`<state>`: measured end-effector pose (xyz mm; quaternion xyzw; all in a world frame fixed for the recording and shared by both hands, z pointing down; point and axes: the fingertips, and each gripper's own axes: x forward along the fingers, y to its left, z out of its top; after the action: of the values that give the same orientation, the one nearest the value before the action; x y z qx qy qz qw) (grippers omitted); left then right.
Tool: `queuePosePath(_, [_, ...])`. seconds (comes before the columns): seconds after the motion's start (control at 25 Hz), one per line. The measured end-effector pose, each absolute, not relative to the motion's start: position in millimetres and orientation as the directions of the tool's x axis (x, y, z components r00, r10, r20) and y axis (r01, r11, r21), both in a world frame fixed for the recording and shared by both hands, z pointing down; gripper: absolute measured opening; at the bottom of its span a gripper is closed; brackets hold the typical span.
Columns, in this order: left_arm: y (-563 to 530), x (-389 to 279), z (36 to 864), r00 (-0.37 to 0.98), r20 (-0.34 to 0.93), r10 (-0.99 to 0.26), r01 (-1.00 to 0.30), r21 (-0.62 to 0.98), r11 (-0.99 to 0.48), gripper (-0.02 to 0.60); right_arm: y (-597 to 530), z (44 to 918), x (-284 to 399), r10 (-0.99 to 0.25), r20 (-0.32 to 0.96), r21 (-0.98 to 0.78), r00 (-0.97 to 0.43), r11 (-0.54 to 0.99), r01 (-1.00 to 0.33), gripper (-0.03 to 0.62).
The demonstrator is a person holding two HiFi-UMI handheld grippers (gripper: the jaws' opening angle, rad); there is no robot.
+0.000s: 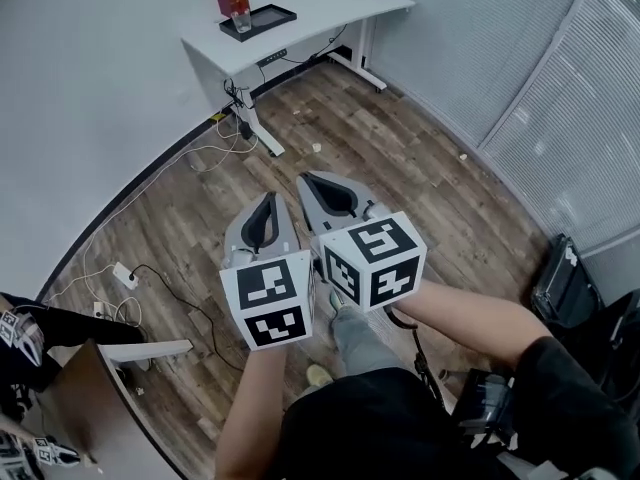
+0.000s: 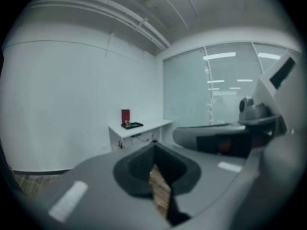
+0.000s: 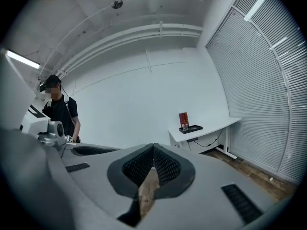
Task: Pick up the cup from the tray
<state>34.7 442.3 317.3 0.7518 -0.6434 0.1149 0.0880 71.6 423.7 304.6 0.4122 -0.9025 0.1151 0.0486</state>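
Approach step, I judge: the closed, empty left tool (image 1: 269, 200) and right tool (image 1: 308, 180) are far from the cup (image 1: 241, 21), so next means nearing and opening.

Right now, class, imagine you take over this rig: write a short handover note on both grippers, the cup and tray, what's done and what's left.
Left gripper: shut, empty.
Right gripper: shut, empty, beside the left.
Cup: upright on the black tray on the white desk across the room, far from both grippers.
Done: nothing yet.
Left: approach the desk, open a gripper, close on the cup, lift it off the tray.
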Motion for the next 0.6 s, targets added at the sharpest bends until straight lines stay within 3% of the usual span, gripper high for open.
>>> queuePosePath(0.6, [320,59,337,0.132,0.331,-0.934,-0.987,-0.042,-0.154,-0.002,300,327,94,-0.723,0.181,-0.193,-0.667,0.639,-0.745,0.012])
